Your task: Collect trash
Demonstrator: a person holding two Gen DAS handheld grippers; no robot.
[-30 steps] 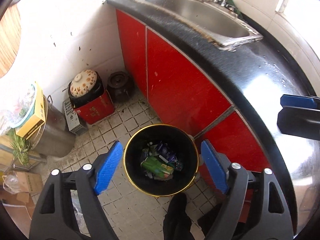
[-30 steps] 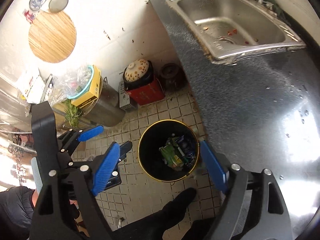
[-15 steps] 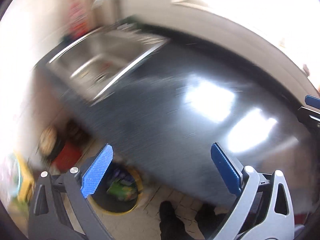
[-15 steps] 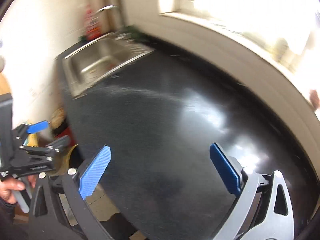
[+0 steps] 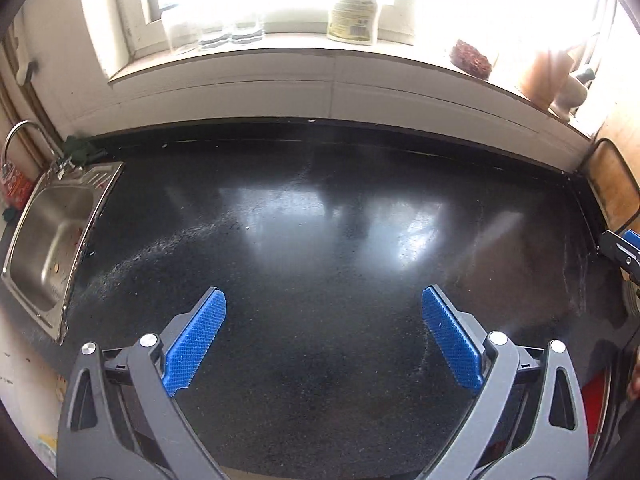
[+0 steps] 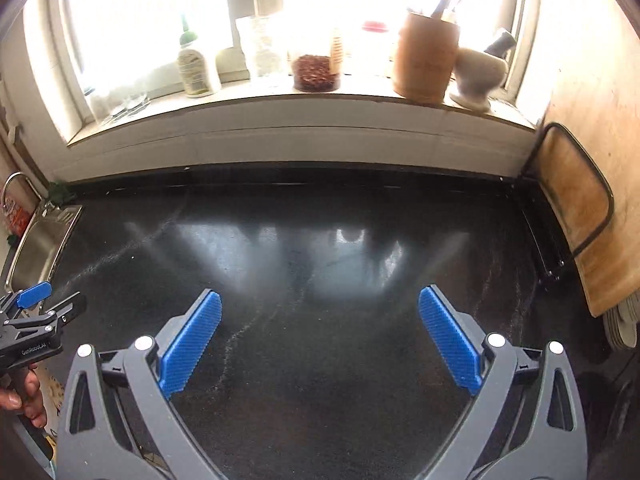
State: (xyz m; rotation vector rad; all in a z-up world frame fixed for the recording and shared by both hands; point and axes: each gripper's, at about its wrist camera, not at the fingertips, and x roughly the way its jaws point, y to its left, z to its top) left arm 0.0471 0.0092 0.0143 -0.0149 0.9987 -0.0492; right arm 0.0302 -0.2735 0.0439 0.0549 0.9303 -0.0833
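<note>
At the far left the steel sink (image 5: pixel 52 240) is set into the black counter (image 5: pixel 320 240), with a curved tap (image 5: pixel 18 136) at its back corner. The left gripper (image 5: pixel 322 340) hangs above the counter to the right of the sink, jaws spread wide with nothing between the blue pads. Further right of the sink the right gripper (image 6: pixel 320 336) hangs over the counter too, jaws equally wide and empty. On the sill behind the counter stand a bottle (image 6: pixel 196 68), a jar (image 6: pixel 316 74), a wooden pot (image 6: pixel 424 60) and a mortar (image 6: pixel 478 74). No trash shows on the counter in either view.
</note>
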